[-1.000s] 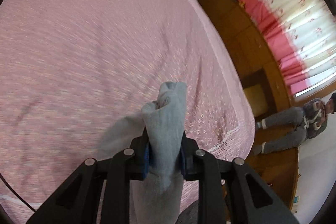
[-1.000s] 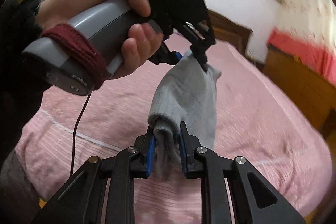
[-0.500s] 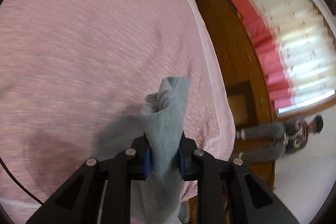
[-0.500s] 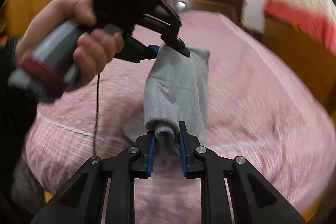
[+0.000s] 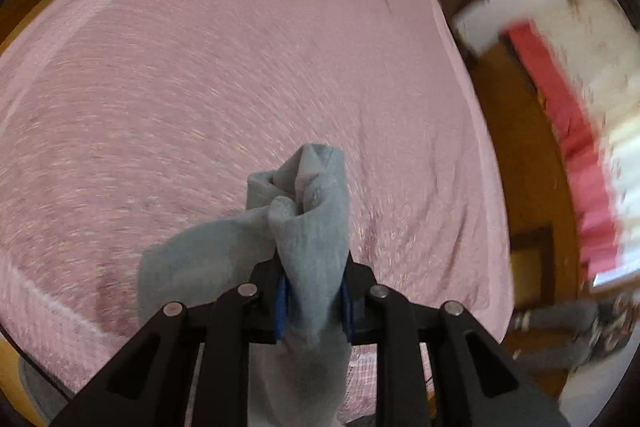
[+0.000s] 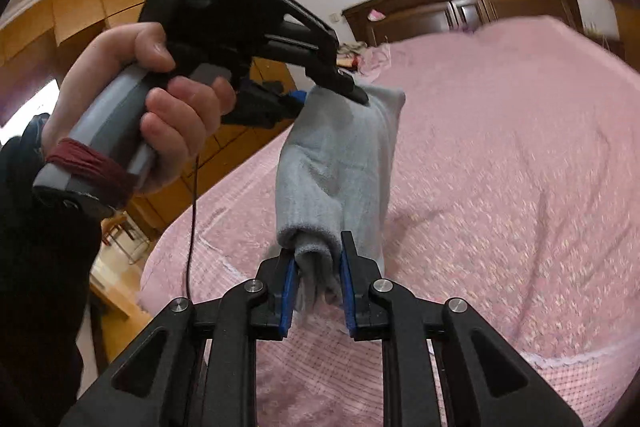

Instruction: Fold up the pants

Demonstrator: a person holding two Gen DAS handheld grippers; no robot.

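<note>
The grey pants (image 6: 336, 171) hang in the air above the pink bed (image 6: 500, 155), stretched between both grippers. My right gripper (image 6: 316, 285) is shut on one bunched edge of the pants. My left gripper (image 5: 314, 291) is shut on another bunched edge of the pants (image 5: 308, 227); it also shows in the right wrist view (image 6: 340, 91), held in a hand, clamping the pants' upper edge. A loose part of the cloth hangs to the left in the left wrist view.
The pink bed (image 5: 240, 67) fills most of both views. A dark wooden headboard (image 6: 460, 3) stands at the far end. Wooden cabinets (image 6: 100, 11) are to the left, red and white curtains (image 5: 572, 131) to the right. A seated person (image 5: 576, 327) is beyond the bed's edge.
Both grippers have swung with the pants held between them. The left wrist view now takes in more of the bed and headboard, and a loose fold of cloth hangs out to the left.
</note>
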